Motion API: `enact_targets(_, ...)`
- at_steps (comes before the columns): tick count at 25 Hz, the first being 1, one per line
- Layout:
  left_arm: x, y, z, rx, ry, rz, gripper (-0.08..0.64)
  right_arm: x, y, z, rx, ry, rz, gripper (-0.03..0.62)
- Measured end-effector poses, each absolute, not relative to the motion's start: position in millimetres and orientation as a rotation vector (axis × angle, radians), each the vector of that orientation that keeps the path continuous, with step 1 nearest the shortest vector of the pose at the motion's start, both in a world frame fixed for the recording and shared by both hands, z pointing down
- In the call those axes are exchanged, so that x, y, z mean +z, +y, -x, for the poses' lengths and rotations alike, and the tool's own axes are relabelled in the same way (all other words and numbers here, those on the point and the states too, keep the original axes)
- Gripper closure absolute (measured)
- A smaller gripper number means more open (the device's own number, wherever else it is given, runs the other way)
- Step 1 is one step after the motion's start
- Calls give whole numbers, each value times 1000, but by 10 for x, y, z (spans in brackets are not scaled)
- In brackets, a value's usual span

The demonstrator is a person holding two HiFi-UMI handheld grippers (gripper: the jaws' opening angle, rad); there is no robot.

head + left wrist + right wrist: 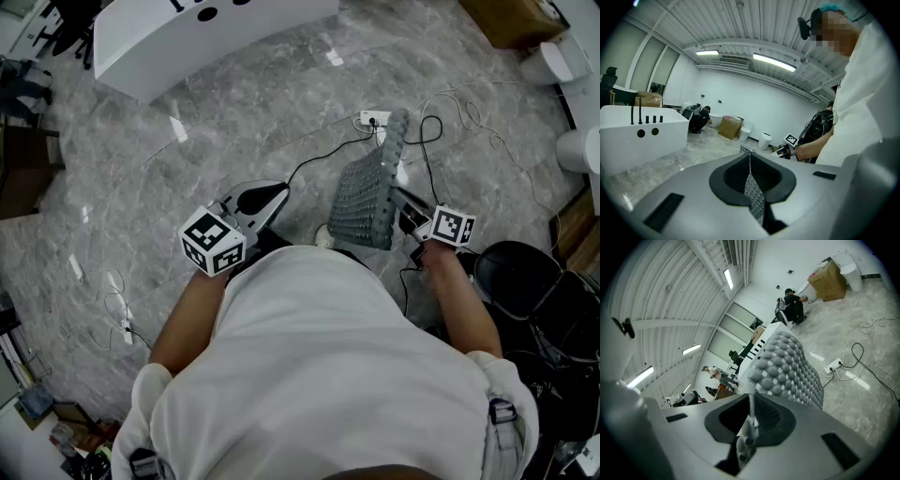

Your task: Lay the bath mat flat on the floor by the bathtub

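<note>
While white shirt [319,375] fills near edge of head view, both tongs clamped shut on grey nubbed bath mat [366,192], held up off marble floor [234,122]: left tongs [751,185] on thin edge, right tongs [750,420] on corner. Beyond mat: black cables [319,161], power strip [373,118]. Farther: white bathtub [187,37], cardboard box [511,19].

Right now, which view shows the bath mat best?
The head view: the whole bath mat shows, held up above the floor. The right gripper view shows only its bumpy face; the left gripper view, just a thin edge.
</note>
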State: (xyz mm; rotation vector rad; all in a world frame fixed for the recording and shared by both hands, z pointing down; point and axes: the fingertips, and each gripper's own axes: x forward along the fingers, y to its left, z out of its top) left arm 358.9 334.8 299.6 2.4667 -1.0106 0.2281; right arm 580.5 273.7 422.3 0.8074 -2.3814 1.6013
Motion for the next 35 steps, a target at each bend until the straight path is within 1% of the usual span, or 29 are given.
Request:
enact_targets(8, 3051, 2979, -3383, 191, -1076, -2415, 540, 4293, 2075, -6023, 1537, -2391, -883, 545)
enact_targets(14, 3170, 2434, -2987, 147, -1038, -2437, 540, 4338, 1548, -6060, 1524, -2362, -956, 546)
enact_targets(19, 3095, 1816, -2467, 104, -998, -2477, 540, 4237, 892, -6036, 1487, -2341, -1075, 546)
enact_targets(24, 3005, 1346, -1913, 125, -961, -2530, 540, 4069, 210, -5816, 1458, -2360, -1145, 546)
enact_targets(28, 2976, 1037, -1486, 115, -996, -2527, 540, 3984, -406, -5489, 1408, -2395, -1168, 547)
enact_targets(35, 3052, 370, -1181, 61, -1089, -2442, 540, 4049, -1757, -4953, 1369, -2406, -1091, 546)
